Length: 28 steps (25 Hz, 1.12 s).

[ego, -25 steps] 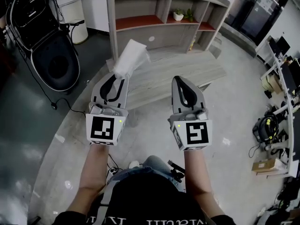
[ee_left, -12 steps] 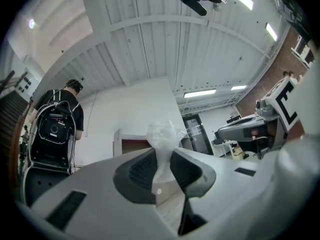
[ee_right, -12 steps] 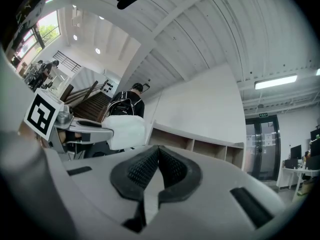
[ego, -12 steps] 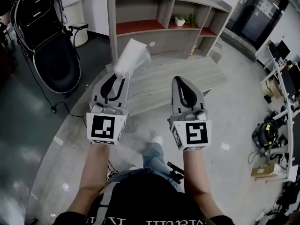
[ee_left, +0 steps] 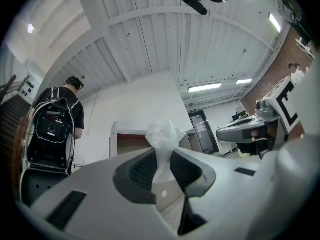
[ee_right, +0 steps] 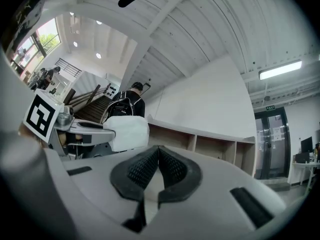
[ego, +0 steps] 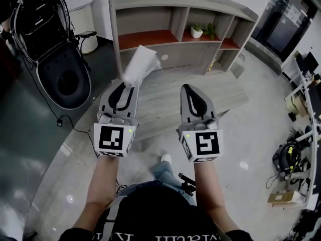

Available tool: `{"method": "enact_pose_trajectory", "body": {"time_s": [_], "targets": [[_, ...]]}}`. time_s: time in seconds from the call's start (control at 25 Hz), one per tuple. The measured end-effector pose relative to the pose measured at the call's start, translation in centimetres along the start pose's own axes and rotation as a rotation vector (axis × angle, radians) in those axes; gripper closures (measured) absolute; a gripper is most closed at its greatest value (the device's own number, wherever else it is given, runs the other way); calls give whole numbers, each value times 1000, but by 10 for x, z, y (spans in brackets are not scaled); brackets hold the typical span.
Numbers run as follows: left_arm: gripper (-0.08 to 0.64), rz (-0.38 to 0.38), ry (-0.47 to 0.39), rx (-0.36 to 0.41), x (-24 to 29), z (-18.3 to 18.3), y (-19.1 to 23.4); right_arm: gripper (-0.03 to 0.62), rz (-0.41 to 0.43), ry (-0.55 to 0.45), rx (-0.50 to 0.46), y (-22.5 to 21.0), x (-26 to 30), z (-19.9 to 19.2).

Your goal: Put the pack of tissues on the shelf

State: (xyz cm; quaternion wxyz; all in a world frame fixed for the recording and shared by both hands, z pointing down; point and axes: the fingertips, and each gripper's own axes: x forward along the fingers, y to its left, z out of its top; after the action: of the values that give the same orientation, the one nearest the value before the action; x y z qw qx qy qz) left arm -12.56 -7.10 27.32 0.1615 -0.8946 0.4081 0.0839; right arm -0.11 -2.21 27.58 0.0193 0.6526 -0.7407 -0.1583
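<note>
My left gripper (ego: 129, 84) is shut on a white pack of tissues (ego: 141, 63), which sticks up and forward past the jaws. In the left gripper view the pack (ee_left: 163, 136) is pinched between the dark pads (ee_left: 141, 170). My right gripper (ego: 189, 89) is shut with nothing in it; its pads (ee_right: 171, 166) meet in the right gripper view, where the pack (ee_right: 128, 132) shows at the left. A grey shelf unit (ego: 170, 26) with red-floored compartments stands ahead, beyond both grippers.
A low grey bench (ego: 210, 92) lies between me and the shelf. A small potted plant (ego: 196, 31) sits in a middle compartment. A black stroller (ego: 52, 44) stands at the left, with a cable (ego: 70, 127) on the floor. Desks and boxes (ego: 296, 149) line the right.
I have come nearer to the shelf, which now fills more of the head view. Both grippers keep their pose, and the pack stays held in the left one.
</note>
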Motion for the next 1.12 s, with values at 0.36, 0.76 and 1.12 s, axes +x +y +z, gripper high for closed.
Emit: {"method": "enact_pose_trajectory", "body": {"time_s": [0.36,0.76,1.12], "targets": [[472,54,23,17,81,-29,2,575,56,-2,28,-61,63,-32],[472,152,73,33,157,-57,2,575,163,-8,52,-121,128,-63],[472,248,91,56,207,-75,8,575,264,-21,71,-153,178,-88]]}}
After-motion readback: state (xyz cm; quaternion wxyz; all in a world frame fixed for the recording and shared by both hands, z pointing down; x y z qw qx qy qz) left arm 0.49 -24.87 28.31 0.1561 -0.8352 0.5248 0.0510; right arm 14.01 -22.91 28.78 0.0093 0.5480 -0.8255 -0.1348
